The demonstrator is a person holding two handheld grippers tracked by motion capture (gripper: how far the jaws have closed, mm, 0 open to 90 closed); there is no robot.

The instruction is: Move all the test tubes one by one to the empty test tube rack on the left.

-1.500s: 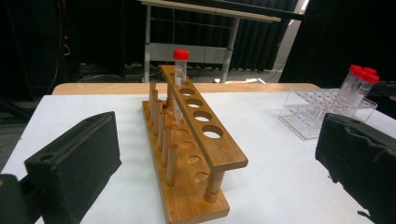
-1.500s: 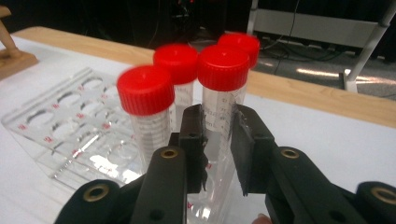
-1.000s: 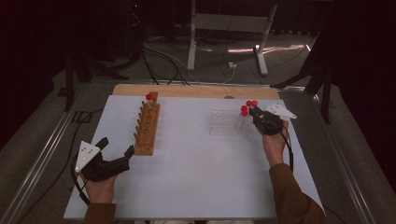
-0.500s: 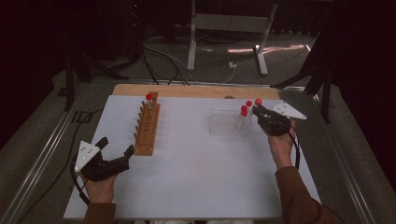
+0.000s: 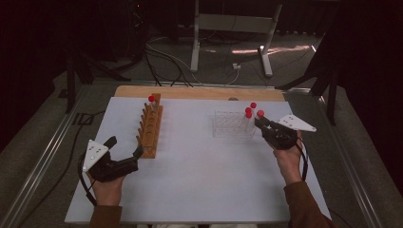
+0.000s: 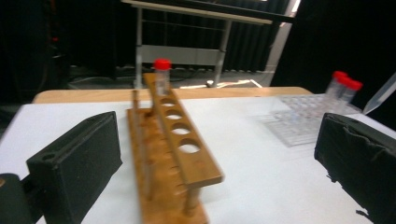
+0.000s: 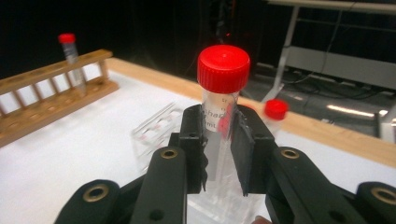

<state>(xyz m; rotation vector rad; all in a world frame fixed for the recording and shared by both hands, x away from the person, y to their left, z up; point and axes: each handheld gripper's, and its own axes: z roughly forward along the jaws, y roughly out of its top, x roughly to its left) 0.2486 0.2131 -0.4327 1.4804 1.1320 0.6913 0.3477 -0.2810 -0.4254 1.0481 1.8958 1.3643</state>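
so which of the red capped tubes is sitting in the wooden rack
The lone tube at the far end of the wooden rack, away from the person. The other three are over at the clear rack, one of them gripped in the right claw.

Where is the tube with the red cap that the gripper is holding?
In the high view, the tube sits at the table's right side, clamped in the right gripper, just right of the clear rack beside two other red-capped tubes.

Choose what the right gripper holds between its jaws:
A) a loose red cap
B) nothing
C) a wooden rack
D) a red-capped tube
D: in the right gripper view, the right gripper has its jaws pressed against both sides of a clear red-capped tube, above the clear plastic rack.
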